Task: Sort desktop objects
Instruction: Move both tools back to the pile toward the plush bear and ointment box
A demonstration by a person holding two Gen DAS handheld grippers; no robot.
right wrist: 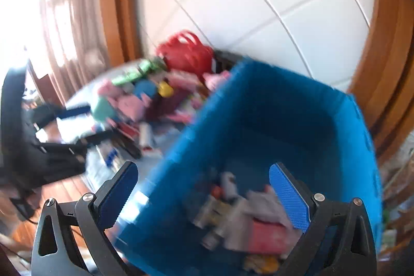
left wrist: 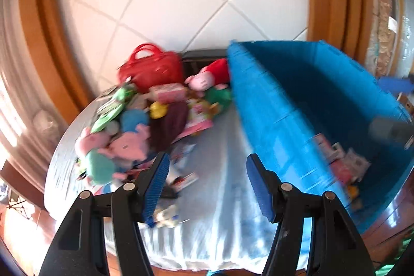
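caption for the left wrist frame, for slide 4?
Open left gripper above the cloth-covered table, toy pile on one side, blue bin on the other.

I counted one blue bin, one red bag, and my two grippers.

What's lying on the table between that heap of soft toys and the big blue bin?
Mostly bare pale blue cloth separates the toy heap from the blue bin, with a few small flat packets at the heap's edge. The left wrist view shows it best.
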